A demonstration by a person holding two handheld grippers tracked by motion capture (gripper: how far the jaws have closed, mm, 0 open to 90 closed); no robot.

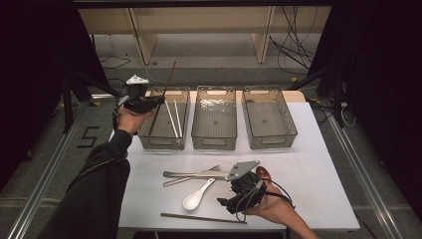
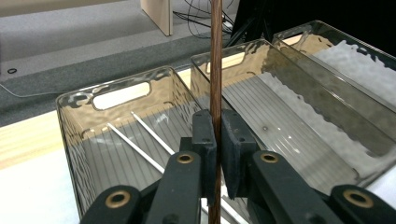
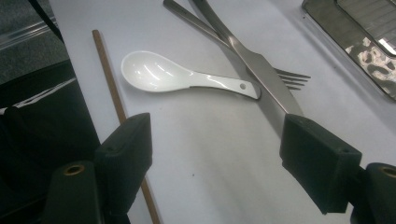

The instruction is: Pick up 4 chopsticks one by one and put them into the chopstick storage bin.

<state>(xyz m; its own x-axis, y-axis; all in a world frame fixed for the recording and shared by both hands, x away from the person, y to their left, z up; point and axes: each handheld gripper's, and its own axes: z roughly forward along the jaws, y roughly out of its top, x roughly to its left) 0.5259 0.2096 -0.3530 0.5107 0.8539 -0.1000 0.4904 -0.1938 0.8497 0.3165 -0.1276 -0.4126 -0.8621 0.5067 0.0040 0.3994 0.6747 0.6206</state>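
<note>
Left claw (image 2: 217, 151) pressed on brown chopstick (image 2: 215, 70), stick upright over left bin (image 2: 74, 135). Right claw (image 3: 215, 158) spread wide, empty, above table (image 3: 210, 154). Chopstick's lower end cut off by frame. Left bin holds two pale chopsticks (image 2: 140, 142); middle bin (image 2: 280, 116) bare.

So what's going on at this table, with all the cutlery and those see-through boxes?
A person is sorting utensils into three clear bins. The left tool is shut on a brown chopstick, holding it over the left bin, where two white chopsticks already lie. The right tool rests open over the table, near a white spoon, a knife, a fork and a second brown chopstick. The other two bins look empty.
</note>
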